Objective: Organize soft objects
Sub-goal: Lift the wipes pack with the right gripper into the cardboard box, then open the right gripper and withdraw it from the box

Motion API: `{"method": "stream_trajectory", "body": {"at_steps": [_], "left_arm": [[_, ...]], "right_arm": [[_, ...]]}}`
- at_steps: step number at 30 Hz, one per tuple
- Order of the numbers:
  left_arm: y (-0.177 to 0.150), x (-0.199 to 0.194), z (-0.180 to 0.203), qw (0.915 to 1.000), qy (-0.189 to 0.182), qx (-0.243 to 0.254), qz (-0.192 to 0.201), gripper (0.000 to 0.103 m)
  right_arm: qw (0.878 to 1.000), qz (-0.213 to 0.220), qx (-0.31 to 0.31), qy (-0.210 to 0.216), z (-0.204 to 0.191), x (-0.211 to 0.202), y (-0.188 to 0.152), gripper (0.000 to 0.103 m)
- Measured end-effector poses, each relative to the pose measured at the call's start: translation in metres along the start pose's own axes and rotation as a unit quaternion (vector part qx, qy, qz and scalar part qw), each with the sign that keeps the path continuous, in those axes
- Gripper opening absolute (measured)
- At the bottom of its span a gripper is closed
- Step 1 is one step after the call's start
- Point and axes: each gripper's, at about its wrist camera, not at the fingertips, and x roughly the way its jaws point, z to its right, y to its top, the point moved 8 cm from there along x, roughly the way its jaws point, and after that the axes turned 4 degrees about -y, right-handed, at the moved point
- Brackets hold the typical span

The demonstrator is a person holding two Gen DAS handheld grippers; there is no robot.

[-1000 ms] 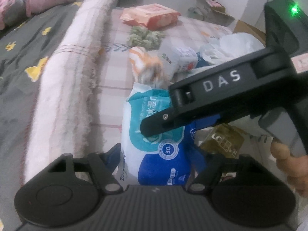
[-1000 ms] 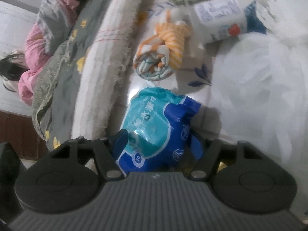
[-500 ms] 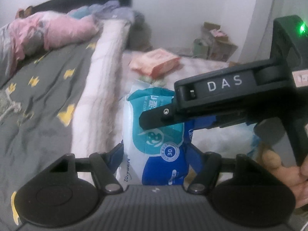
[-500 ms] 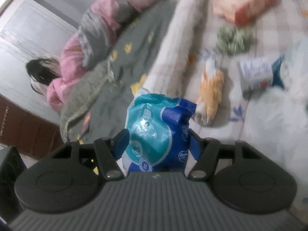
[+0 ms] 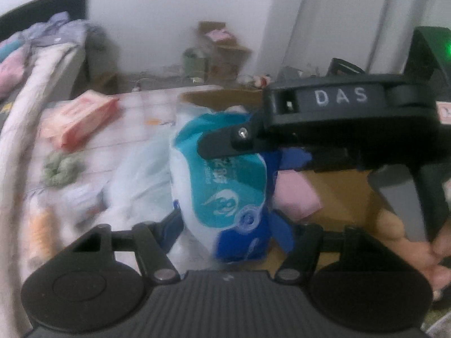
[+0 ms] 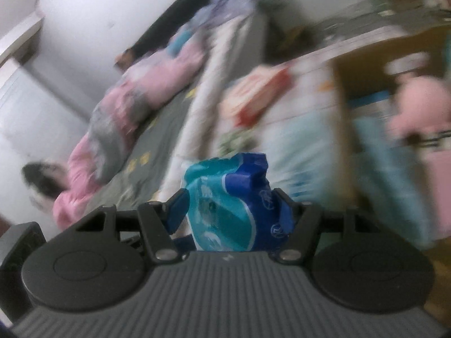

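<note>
Here, a blue, teal and white plastic pack [image 5: 225,197] is seen clamped between the blue fingers of the left gripper [image 5: 225,225], and the same pack is gripped at its other end by the right gripper [image 6: 229,214]; both sets of jaws stand about midway, pressed against the pack's sides, so the pack is held by both tongs at once. In the left wrist view the pack is shown upright at the centre, lifted clear of the bed [image 5: 135,129], and the right gripper, marked DAS, is seen reaching in from 3 o'clock, with one black finger [image 5: 222,143] laid across the pack's upper part. A hand [image 5: 403,233] is seen at 4 o'clock, wrapped around that gripper's handle.

Behind the pack, towards 1 o'clock, an open cardboard box [image 5: 344,186] is shown, with a pink item [image 5: 296,197] lying inside it. On the bed, a pink-orange packet [image 5: 81,118] lies at 10 o'clock, with a green knitted bundle [image 5: 62,169] just below it at 9 o'clock. A white plastic bag [image 5: 138,183] is spread just to the left of the pack.

The right wrist view is heavily blurred. The pack is shown at the centre between blue fingers, a grey quilt with yellow marks [image 6: 157,140] runs away at 10 o'clock, and the cardboard box stands at 2 o'clock.
</note>
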Motion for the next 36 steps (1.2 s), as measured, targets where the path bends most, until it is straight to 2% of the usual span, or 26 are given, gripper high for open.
{"method": "stream_trajectory", "body": {"at_steps": [1,3,5,7,10,14,17,20,23,24,25,27,29,33,36], "left_arm": [[0.008,0.009,0.014,0.9996,0.012,0.023,0.008,0.07],[0.023,0.023,0.035,0.999,0.006,0.039,0.02,0.07],[0.032,0.04,0.053,0.9991,-0.03,0.029,-0.004,0.07],[0.036,0.056,0.064,0.9983,-0.043,0.032,-0.022,0.07],[0.034,0.069,0.068,0.9979,-0.048,0.037,-0.024,0.068],[0.036,0.08,0.071,0.9975,-0.052,0.037,-0.03,0.068],[0.046,0.089,0.074,0.9959,-0.08,0.012,-0.041,0.068],[0.052,0.101,0.089,0.9929,-0.111,-0.003,-0.041,0.068],[0.053,0.118,0.105,0.9856,-0.161,-0.025,-0.044,0.068],[0.051,0.125,0.11,0.9829,-0.176,-0.025,-0.048,0.071],[0.047,0.134,0.114,0.9818,-0.18,-0.018,-0.06,0.072],[0.037,0.142,0.113,0.9845,-0.158,-0.008,-0.076,0.072],[0.03,0.136,0.111,0.984,-0.162,0.011,-0.074,0.072],[0.021,0.122,0.1,0.9873,-0.122,0.078,-0.066,0.071],[0.007,0.108,0.093,0.9845,-0.111,0.112,-0.077,0.07]], "right_arm": [[1.0,-0.004,0.013,-0.004,0.016,-0.007,0.004,0.065],[0.999,-0.014,0.041,-0.015,0.049,-0.014,0.008,0.064],[0.998,-0.016,0.059,-0.033,0.078,-0.019,0.01,0.065],[0.996,-0.006,0.072,-0.052,0.102,-0.026,0.014,0.065],[0.993,0.003,0.107,-0.039,0.129,-0.028,0.019,0.065],[0.992,0.005,0.122,-0.038,0.144,-0.02,0.02,0.065],[0.992,0.014,0.116,-0.049,0.153,-0.026,0.03,0.065],[0.992,0.033,0.094,-0.079,0.16,-0.041,0.048,0.065],[0.989,0.058,0.05,-0.129,0.166,-0.053,0.07,0.065],[0.986,0.065,0.035,-0.149,0.169,-0.055,0.076,0.065],[0.982,0.071,0.012,-0.175,0.171,-0.055,0.082,0.065],[0.97,0.089,-0.025,-0.227,0.177,-0.057,0.087,0.064],[0.962,0.1,-0.046,-0.248,0.18,-0.058,0.086,0.064],[0.965,0.099,-0.045,-0.239,0.184,-0.061,0.076,0.064],[0.966,0.098,-0.041,-0.234,0.185,-0.064,0.066,0.064]]}}
